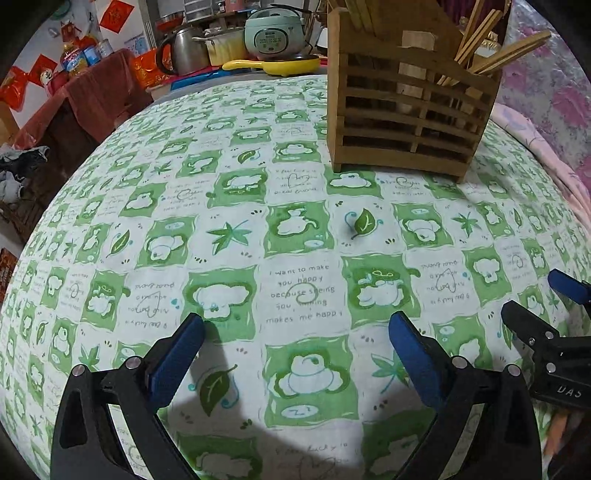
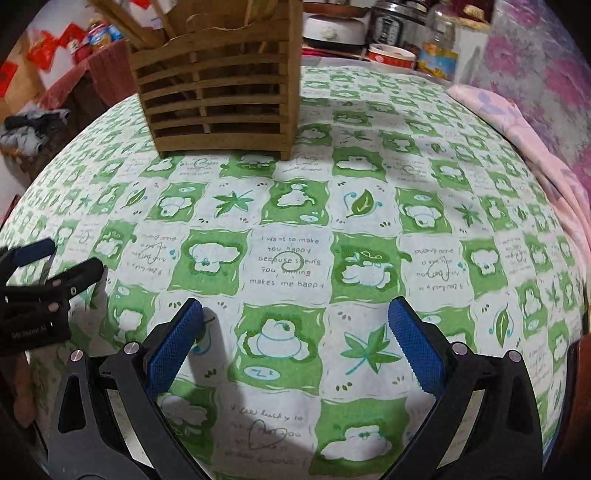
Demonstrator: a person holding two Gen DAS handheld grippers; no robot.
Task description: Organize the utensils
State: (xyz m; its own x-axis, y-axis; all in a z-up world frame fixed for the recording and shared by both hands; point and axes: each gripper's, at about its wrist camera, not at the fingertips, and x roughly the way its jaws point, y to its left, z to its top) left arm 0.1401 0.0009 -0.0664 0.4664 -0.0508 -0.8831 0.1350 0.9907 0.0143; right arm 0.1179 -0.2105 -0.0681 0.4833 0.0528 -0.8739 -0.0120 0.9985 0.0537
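Observation:
A slatted wooden utensil holder (image 1: 406,110) stands on the far part of the table, with several wooden chopsticks (image 1: 491,48) sticking out of its top. In the right wrist view the same holder (image 2: 221,96) is at the upper left, with the chopsticks (image 2: 122,18) leaning left. My left gripper (image 1: 295,325) is open over the tablecloth, nothing between its blue pads. My right gripper (image 2: 295,314) is open too and holds nothing. Each gripper shows at the edge of the other's view: the right gripper (image 1: 539,295) and the left gripper (image 2: 62,258). Both are well short of the holder.
A green and white patterned tablecloth (image 1: 229,236) covers the round table. A pink cloth (image 2: 535,147) lies along its right edge. Behind the table are a rice cooker (image 1: 273,33), a kettle (image 1: 184,50), a yellow pan (image 1: 280,66), and jars and a bowl (image 2: 391,55).

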